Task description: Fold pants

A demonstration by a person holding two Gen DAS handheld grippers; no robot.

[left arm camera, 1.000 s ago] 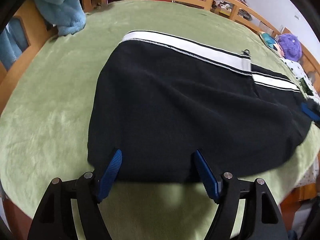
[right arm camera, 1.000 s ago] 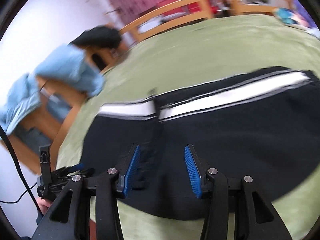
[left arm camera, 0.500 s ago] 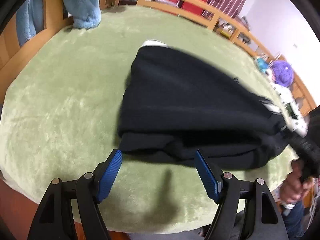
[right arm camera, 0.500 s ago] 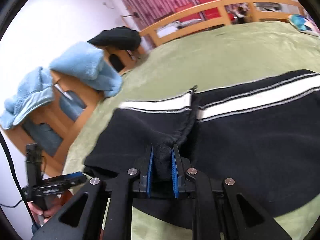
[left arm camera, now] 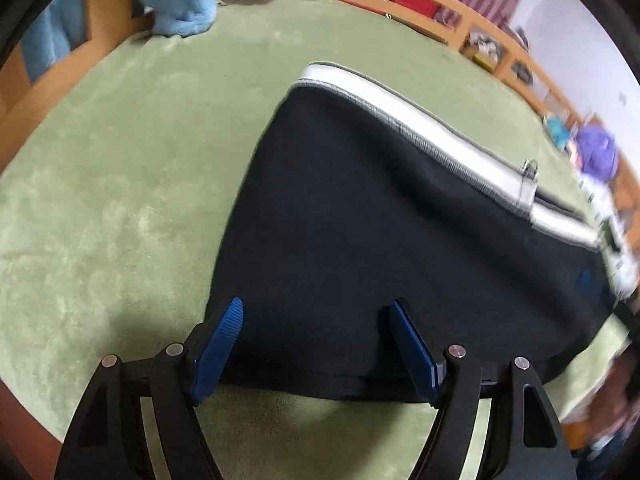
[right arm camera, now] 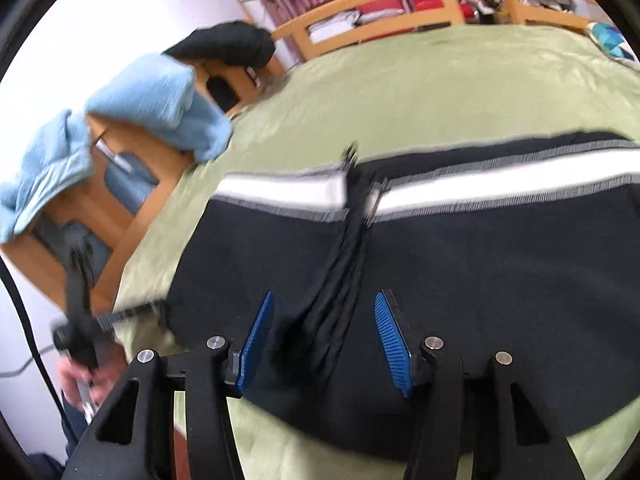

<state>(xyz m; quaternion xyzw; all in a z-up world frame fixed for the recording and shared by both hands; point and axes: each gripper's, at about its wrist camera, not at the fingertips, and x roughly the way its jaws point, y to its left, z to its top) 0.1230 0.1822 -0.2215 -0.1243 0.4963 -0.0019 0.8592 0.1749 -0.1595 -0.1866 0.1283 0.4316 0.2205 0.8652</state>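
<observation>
Black pants (left arm camera: 384, 232) with a white waistband stripe (left arm camera: 432, 140) lie spread on the green bed cover; they also show in the right wrist view (right arm camera: 500, 280). My left gripper (left arm camera: 316, 340) is open, its blue pads over the pants' near hem, holding nothing. My right gripper (right arm camera: 326, 340) is open over the near edge, astride a bunched ridge of fabric (right arm camera: 340, 280) that runs up to the waistband gap. The left gripper (right arm camera: 108, 320) shows blurred at the left in the right wrist view.
The green cover (left arm camera: 120, 160) spans the bed. A wooden rail (right arm camera: 400, 4) runs along the far side. A light blue towel (right arm camera: 160, 96) and a dark garment (right arm camera: 228, 44) hang on the wooden frame at left. A purple toy (left arm camera: 596, 152) sits far right.
My right gripper has opened and let go of the pinched fabric, leaving a ridge. The pants lie flat again. My left gripper has moved forward over the near hem.
</observation>
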